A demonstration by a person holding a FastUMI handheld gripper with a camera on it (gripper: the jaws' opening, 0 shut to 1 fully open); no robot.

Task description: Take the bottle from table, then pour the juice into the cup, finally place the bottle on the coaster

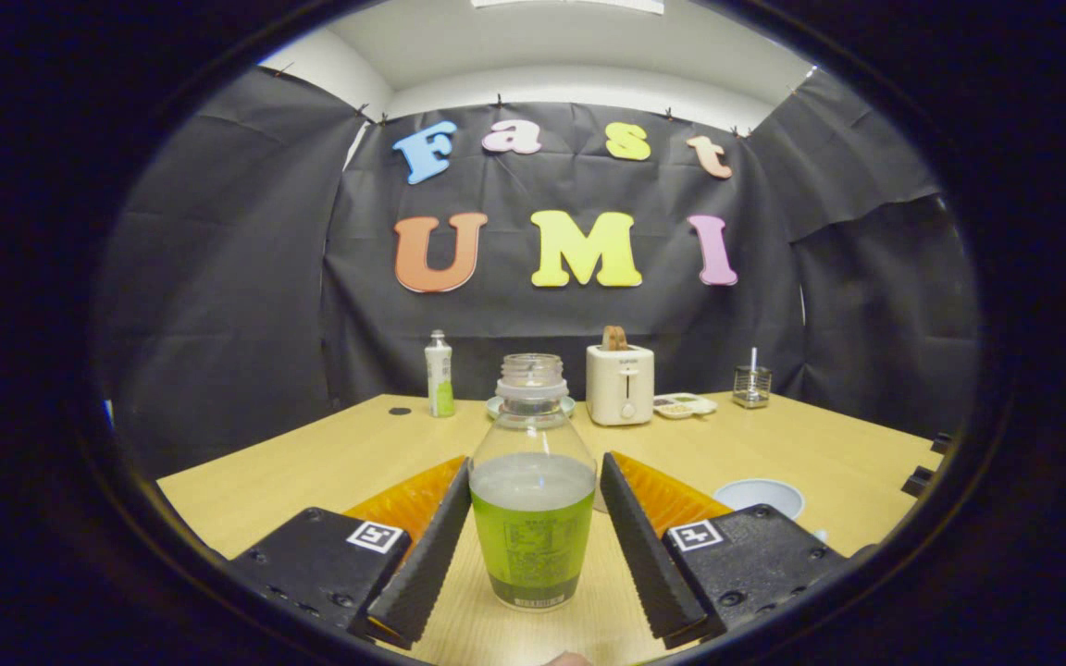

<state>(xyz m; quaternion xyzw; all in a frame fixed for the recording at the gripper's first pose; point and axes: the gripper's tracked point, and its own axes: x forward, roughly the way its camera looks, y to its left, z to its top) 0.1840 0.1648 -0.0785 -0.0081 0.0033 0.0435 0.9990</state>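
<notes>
- While standing upright on the wooden counter [311, 462], sits right between the two fingers: the juice bottle [533, 499].
- Clear plastic up top, green label lower down, no cap on the open neck.
- Pale juice inside, up to about the top of the label.
- Gripper [533, 527] spread wide, holding nothing.
- Left finger [422, 555] very close to the bottle's side near its tip; cannot tell if touching.
- Right finger [649, 555] just beside the bottle on the other side, with a thin strip of counter showing between.
- Beyond the right finger, near it on the counter: a white cup [760, 497], open side up.
- Behind the bottle's neck, partly hidden: a pale round plate [496, 405], perhaps the coaster.
- Far back by the black cloth wall, left of the juice bottle: a second small bottle [440, 374], white with a green bottom and a cap on.
- Near that small bottle, flat on the counter: a little dark round spot [399, 411].
- Far back, right of the juice bottle: a cream toaster [620, 384] with a slice of toast [614, 338] sticking up from the top.
- Just right of the toaster: a flat white dish [684, 405] with small bits of food in parts.
- Further right of the dish: a small glass holder [752, 386] with a white stick standing in it.
</notes>
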